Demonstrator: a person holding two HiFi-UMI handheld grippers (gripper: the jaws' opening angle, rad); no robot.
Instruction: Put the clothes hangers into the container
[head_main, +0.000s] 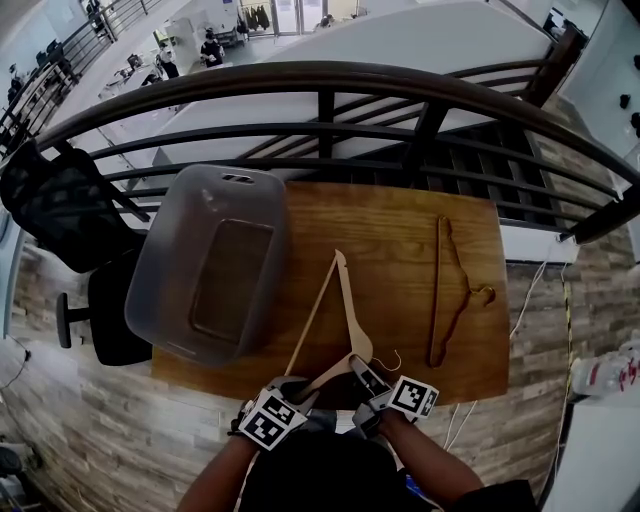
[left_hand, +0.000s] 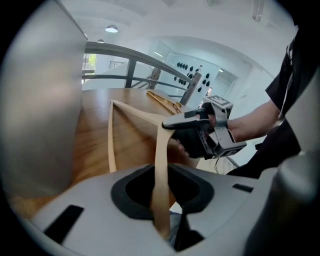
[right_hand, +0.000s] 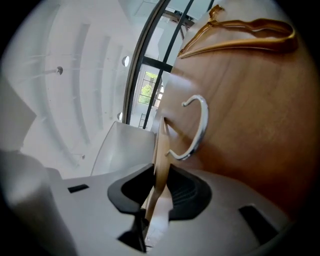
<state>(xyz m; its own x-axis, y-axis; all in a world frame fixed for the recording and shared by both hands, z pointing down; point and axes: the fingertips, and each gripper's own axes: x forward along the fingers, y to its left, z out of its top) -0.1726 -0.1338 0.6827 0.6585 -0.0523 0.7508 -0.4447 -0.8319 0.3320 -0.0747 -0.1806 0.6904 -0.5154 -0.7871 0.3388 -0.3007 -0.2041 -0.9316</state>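
Observation:
A light wooden hanger (head_main: 316, 315) lies near the front edge of the table, its metal hook (head_main: 394, 360) pointing right. My left gripper (head_main: 304, 388) is shut on the end of one hanger arm (left_hand: 160, 165). My right gripper (head_main: 364, 374) is shut on the hanger's neck (right_hand: 161, 150) just by the hook (right_hand: 200, 125). The left gripper view also shows the right gripper (left_hand: 192, 132) clamped on the wood. A dark brown hanger (head_main: 440, 290) lies flat on the right side of the table. The grey plastic container (head_main: 170, 250) stands at the left, with nothing in it.
The wooden table (head_main: 400, 230) backs onto a dark metal railing (head_main: 330, 100) with an open drop behind it. A black office chair (head_main: 70, 210) stands left of the container. The container's wall (left_hand: 45, 110) is close on the left of the left gripper.

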